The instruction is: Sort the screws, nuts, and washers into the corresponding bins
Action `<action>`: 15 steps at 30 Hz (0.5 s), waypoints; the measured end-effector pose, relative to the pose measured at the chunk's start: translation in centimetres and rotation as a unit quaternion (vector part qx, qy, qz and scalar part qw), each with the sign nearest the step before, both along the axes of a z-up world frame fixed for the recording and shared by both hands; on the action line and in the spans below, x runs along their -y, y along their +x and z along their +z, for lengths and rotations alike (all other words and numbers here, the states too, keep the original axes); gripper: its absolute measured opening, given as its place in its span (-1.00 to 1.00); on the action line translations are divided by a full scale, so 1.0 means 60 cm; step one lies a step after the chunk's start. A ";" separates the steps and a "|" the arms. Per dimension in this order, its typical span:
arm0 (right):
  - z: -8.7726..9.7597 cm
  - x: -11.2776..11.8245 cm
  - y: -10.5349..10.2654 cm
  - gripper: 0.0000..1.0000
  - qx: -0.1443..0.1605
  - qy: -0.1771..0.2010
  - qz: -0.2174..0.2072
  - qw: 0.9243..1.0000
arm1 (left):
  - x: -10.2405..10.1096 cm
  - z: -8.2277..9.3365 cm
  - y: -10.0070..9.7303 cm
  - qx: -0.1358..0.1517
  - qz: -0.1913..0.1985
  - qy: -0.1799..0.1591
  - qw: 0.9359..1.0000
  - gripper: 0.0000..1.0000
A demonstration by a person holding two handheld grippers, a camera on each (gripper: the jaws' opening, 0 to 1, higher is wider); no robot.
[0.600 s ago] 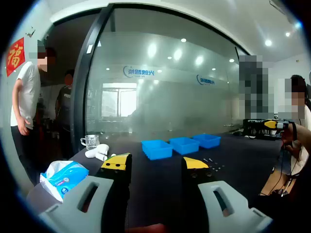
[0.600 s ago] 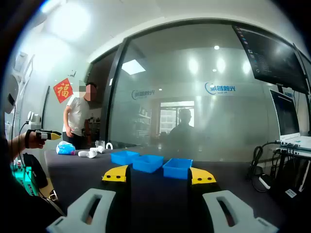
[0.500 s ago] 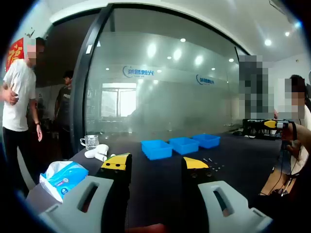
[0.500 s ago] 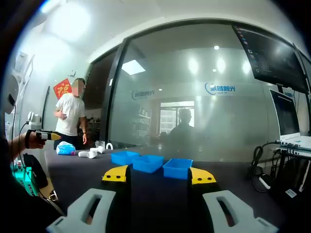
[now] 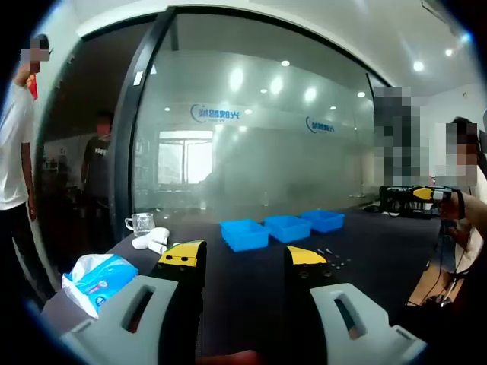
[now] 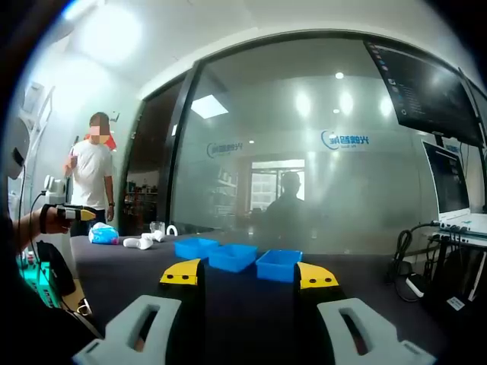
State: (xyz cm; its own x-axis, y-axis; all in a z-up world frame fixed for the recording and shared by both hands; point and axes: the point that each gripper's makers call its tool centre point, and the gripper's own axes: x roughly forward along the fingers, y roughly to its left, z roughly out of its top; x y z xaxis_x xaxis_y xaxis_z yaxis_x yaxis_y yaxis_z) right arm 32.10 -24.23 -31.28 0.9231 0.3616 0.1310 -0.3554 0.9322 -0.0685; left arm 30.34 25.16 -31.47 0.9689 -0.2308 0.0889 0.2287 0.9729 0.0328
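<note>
Both tools are hovering open and empty, the small screws and nuts lying on the desk just right of the left tool, bins sitting beyond, right tool farther.
</note>
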 end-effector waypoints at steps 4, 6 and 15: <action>-0.001 0.000 0.000 -0.16 -0.001 0.000 0.000 1.000 | 0.000 0.000 0.000 0.000 0.000 0.001 1.000 -0.19; -0.001 0.001 0.001 -0.16 0.000 -0.001 0.000 1.000 | 0.000 0.000 0.000 0.000 0.000 0.002 1.000 -0.19; -0.007 0.002 0.004 -0.16 -0.004 -0.001 -0.001 1.000 | 0.002 -0.001 0.000 -0.002 -0.001 0.002 1.000 -0.19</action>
State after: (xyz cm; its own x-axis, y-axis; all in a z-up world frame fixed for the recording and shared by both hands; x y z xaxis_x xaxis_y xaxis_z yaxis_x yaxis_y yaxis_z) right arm 32.32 -24.36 -31.68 0.9246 0.3604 0.1237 -0.3544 0.9326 -0.0679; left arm 30.37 25.02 -31.54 0.9690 -0.2325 0.0839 0.2303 0.9725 0.0350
